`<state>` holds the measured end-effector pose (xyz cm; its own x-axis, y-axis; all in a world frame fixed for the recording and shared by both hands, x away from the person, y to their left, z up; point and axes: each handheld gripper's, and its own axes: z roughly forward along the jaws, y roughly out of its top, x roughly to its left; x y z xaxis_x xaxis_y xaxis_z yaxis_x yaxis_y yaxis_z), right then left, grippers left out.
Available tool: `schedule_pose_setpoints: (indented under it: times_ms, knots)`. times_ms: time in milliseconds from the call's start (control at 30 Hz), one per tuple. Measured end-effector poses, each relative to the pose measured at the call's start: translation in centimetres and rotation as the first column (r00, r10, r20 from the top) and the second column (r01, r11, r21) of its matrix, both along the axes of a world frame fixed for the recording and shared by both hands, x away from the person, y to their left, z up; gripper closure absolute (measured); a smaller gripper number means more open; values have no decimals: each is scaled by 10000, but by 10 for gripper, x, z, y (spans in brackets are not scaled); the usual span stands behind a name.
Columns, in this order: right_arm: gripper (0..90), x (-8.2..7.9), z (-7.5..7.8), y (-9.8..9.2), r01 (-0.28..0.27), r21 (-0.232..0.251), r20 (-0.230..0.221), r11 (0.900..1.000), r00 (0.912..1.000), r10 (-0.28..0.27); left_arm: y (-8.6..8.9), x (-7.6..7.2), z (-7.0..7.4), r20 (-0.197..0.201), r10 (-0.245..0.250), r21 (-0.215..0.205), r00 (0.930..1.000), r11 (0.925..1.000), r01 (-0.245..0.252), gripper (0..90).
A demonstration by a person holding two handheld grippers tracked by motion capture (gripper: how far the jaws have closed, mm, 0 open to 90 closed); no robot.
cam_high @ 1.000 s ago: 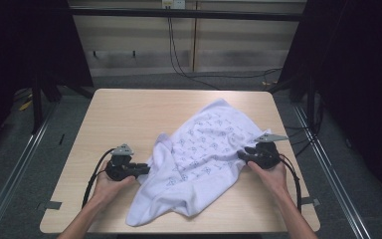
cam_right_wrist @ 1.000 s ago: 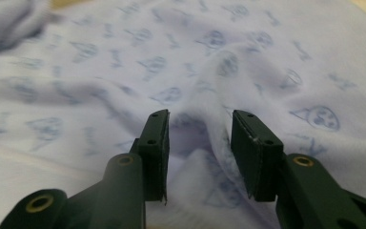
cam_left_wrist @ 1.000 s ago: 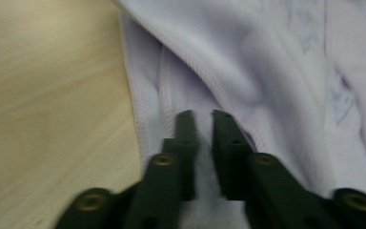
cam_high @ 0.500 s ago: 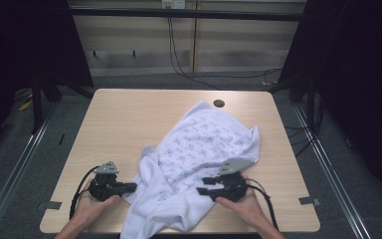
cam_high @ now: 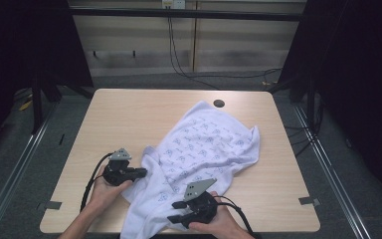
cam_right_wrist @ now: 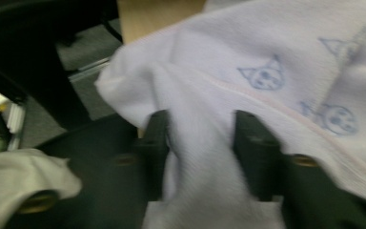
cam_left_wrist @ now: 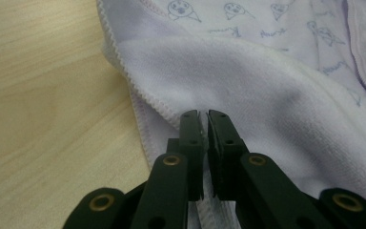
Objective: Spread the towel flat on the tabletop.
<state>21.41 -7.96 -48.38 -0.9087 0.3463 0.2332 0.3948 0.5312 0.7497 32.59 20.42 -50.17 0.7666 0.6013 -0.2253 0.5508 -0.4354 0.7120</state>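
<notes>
Looking down from the high view, I see the white printed towel (cam_high: pixel 206 147) spread crumpled across the middle and near right of the wooden table (cam_high: pixel 129 114), one corner trailing over the near edge between my two hands. That view gives me the whole layout but not how the jaws stand.

My left gripper (cam_high: pixel 143 173) sits at the towel's left border, pointing right into the cloth. Its own view settles what the overhead cannot: the two black jaws are pressed nearly together with the towel's (cam_left_wrist: pixel 248 71) stitched hem pinched between them, bare table (cam_left_wrist: pixel 43 95) to the left of the fold.

My right gripper (cam_high: pixel 175 218) is low at the near edge, lying over the cloth and pointing left. The right gripper (cam_right_wrist: pixel 200 143) view is blurred, yet it shows what the overhead hides: the jaws stand apart with a thick bunch of towel (cam_right_wrist: pixel 276 57) between them, cat-face print on top. These jaws have just been closing on that bunch; whether the pads already press on it, I cannot tell. That view also catches the floor beyond the table's edge.
</notes>
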Motion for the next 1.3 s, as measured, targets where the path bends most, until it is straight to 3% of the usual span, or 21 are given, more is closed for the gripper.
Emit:
schedule_pose_setpoints:
  times_ms: [33,67,167,233,267,300,333,400,433,467,533,567,600,700,867,967,1000,1133,1167,1233,1300]
  knots:
    - [645,0,0,0,0,0,0,10000,10000,0,0,0,0,0,0,0,10000,10000,0,860]
    - [812,4,-1,-5,499,5,87,9988,9987,-500,2,0,0,-23,80,104,10000,9999,-80,879]
    - [834,11,4,-18,1142,109,166,9934,9933,-1143,5,-3,1,-23,76,156,10000,9999,-75,887]
    - [839,23,11,-47,2166,409,341,9754,9753,-2180,8,-9,1,-83,195,153,9998,9997,-193,892]
    - [839,23,11,-47,2166,409,341,9754,9753,-2180,8,-9,1,-83,195,153,9998,9997,-193,894]
    - [839,27,13,-59,2595,499,417,9644,9643,-2617,8,-13,1,-87,129,172,9999,9998,-127,894]
    - [838,37,15,-87,3356,560,449,9403,9400,-3382,7,-18,2,-28,25,247,10000,9997,-25,895]
    - [831,45,13,-105,3847,486,399,9218,9214,-3866,5,-25,3,-91,-139,298,9999,9995,142,895]
    - [831,45,13,-105,3847,486,399,9218,9214,-3866,5,-25,3,-91,-139,298,9999,9995,142,895]
    - [819,49,10,-114,4116,378,394,9106,9099,-4129,2,-30,4,4,-213,451,9998,9988,213,895]
    - [796,61,2,-136,4918,162,230,8706,8703,-4921,0,-36,5,234,-273,735,9994,9970,255,895]
    - [796,61,2,-136,4918,162,230,8706,8703,-4921,0,-36,5,234,-273,735,9994,9970,255,895]
    - [764,67,-1,-145,5214,58,94,8533,8533,-5214,0,-38,5,174,-235,716,9996,9972,222,894]
    - [786,71,-2,-152,5402,-113,202,8415,8415,-5399,2,-36,4,43,-248,545,9997,9982,246,894]
    - [636,78,2,-164,5778,-83,316,8161,8159,-5774,2,-39,4,-109,-361,427,9993,9984,365,888]
    - [625,73,6,-164,5663,4,457,8242,8233,-5657,3,-43,5,-304,-586,221,9978,9980,593,836]
    - [578,64,13,-159,5499,75,503,8352,8340,-5495,5,-45,7,-341,-605,103,9976,9981,608,825]
    - [580,48,26,-158,5464,587,520,8355,8341,-5492,9,-46,17,11,-463,-430,9989,9980,463,815]
    - [619,33,35,-156,5196,844,669,8502,8484,-5251,10,-44,19,71,-352,-578,9994,9977,355,809]
    - [622,29,36,-156,5100,842,666,8560,8543,-5155,10,-39,23,147,-224,-800,9996,9965,235,798]
    - [712,10,36,-151,4516,980,553,8868,8873,-4579,9,-28,28,365,22,-1006,9993,9949,15,787]
